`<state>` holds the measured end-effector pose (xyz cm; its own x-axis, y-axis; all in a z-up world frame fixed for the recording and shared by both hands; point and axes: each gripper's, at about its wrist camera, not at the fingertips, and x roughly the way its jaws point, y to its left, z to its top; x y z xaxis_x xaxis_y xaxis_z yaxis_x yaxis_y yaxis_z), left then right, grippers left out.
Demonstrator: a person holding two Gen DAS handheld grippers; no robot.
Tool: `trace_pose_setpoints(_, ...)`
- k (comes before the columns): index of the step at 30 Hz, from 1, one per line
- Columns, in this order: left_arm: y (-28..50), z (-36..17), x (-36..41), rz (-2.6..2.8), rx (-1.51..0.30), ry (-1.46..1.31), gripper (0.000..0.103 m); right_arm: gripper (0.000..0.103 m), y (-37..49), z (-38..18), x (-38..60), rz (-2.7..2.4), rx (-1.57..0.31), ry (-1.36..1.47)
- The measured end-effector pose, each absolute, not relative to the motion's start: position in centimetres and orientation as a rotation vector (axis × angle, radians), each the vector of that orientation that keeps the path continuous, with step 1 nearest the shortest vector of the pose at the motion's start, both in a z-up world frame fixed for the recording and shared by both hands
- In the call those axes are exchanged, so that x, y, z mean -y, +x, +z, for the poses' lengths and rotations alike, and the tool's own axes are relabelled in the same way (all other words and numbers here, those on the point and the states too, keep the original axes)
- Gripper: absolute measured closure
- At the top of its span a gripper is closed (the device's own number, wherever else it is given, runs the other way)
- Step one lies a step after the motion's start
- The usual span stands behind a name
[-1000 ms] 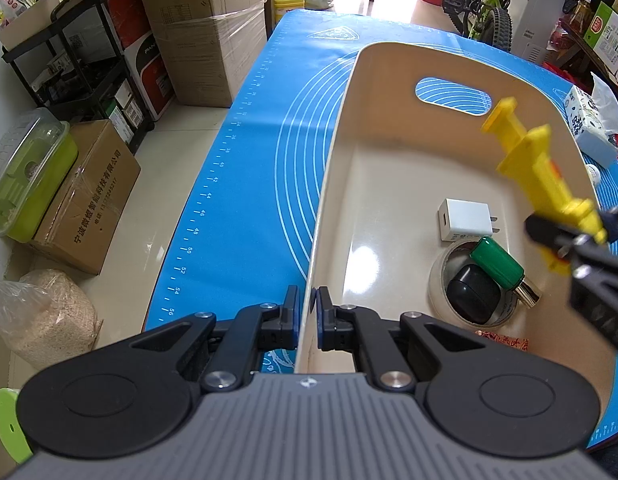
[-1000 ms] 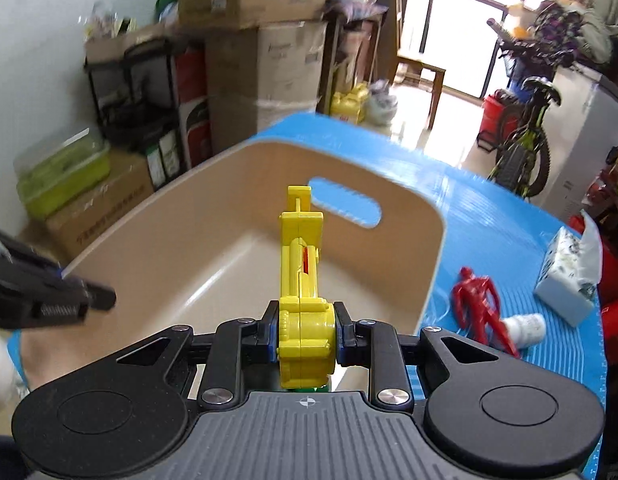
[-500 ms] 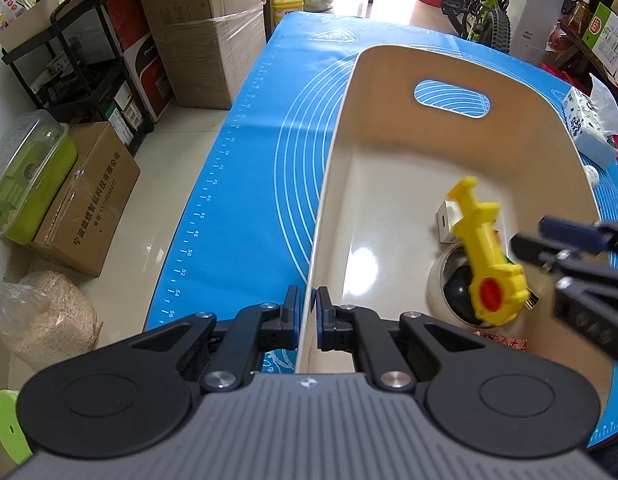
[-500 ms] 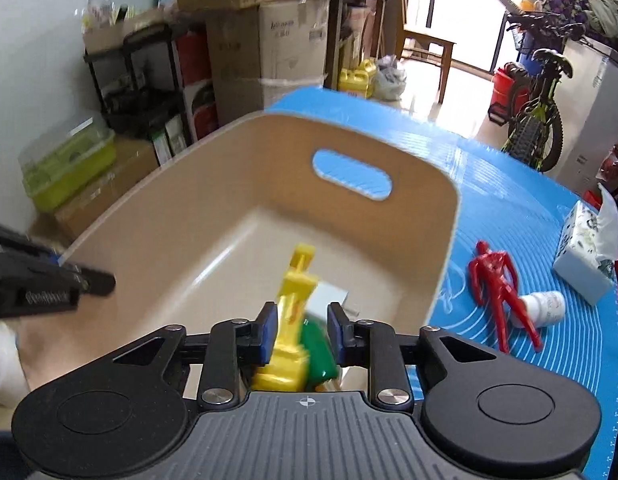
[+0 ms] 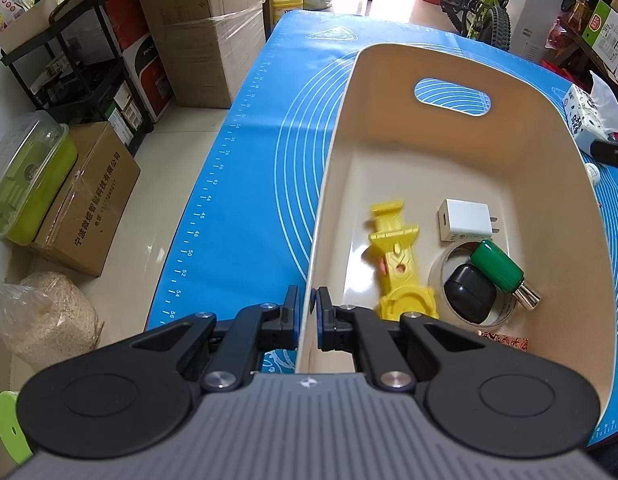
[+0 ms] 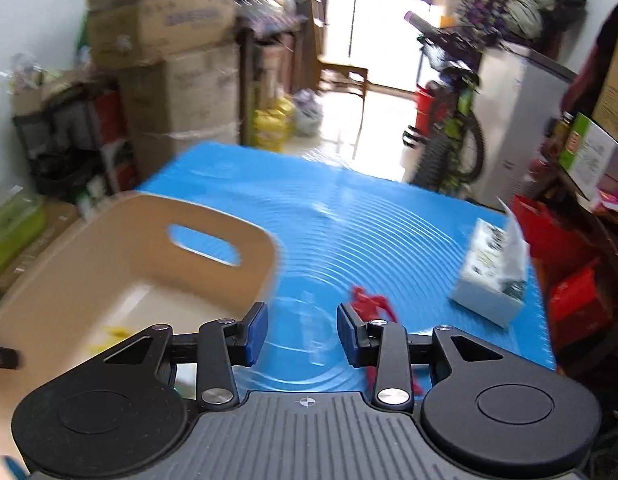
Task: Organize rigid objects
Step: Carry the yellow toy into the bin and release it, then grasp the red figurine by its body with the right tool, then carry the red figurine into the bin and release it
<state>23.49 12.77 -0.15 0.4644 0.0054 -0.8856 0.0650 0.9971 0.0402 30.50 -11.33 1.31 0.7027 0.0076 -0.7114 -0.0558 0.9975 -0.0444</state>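
A beige bin [image 5: 341, 128] stands on the blue mat. My left gripper [image 5: 307, 312] is shut on the bin's near left wall. Inside lie a yellow toy [image 5: 397, 256], a white charger [image 5: 465, 220], a tape roll [image 5: 441, 272] with a black object [image 5: 469, 292] in it, and a green cylinder [image 5: 497, 266]. My right gripper [image 6: 302, 334] is open and empty, over the mat just right of the bin [image 6: 109, 248]. A red figure [image 6: 369, 304] lies on the mat by its right finger.
A tissue pack [image 6: 489, 276] sits on the mat at the right. The blue mat [image 5: 269, 140] ends at the table's left edge, with cardboard boxes [image 5: 85, 200] and a rack on the floor beyond. A bicycle [image 6: 453, 132] stands behind the table.
My right gripper opened and let go of the yellow toy, which dropped into the bin. The right gripper then swung right, out of the bin toward the red figure. The left gripper stayed.
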Motion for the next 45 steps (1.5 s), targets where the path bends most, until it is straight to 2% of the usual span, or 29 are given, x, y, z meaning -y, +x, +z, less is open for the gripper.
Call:
trace_pose_setpoints(9, 23.6, -0.2, -12.8, -0.04, -1.089, 0.077, 0.093, 0.05, 34.0, -5.0, 14.2, -0.034, -0.885, -0.129)
trace_pose_setpoints(16, 23.8, -0.2, -12.7, -0.039, -1.09, 0.09, 0.093, 0.05, 36.6, -7.0, 14.3, -0.038, -0.893, -0.171)
trace_pose_setpoints(23, 23.8, -0.1, -12.5, -0.038, -1.09, 0.097, 0.093, 0.056, 38.4, -8.9, 13.7, -0.022, -0.934, -0.25)
trace_pose_setpoints(24, 23.9, -0.1, -12.5, -0.038, -1.09, 0.097, 0.093, 0.058, 38.3, -8.9, 13.7, -0.014, -0.923, -0.244)
trace_pose_setpoints(25, 23.8, -0.1, -12.5, -0.038, -1.09, 0.098, 0.093, 0.065, 38.3, -8.8, 13.6, -0.012, -0.919, -0.242)
trace_pose_setpoints(34, 23.8, -0.1, -12.6, -0.039, -1.09, 0.093, 0.093, 0.065, 36.7, -7.7, 13.6, -0.004, -0.876, -0.208)
trace_pose_setpoints(45, 23.8, 0.1, -12.9, -0.037, -1.092, 0.08, 0.093, 0.065, 32.1, -3.0, 14.1, 0.024, -0.779, -0.113)
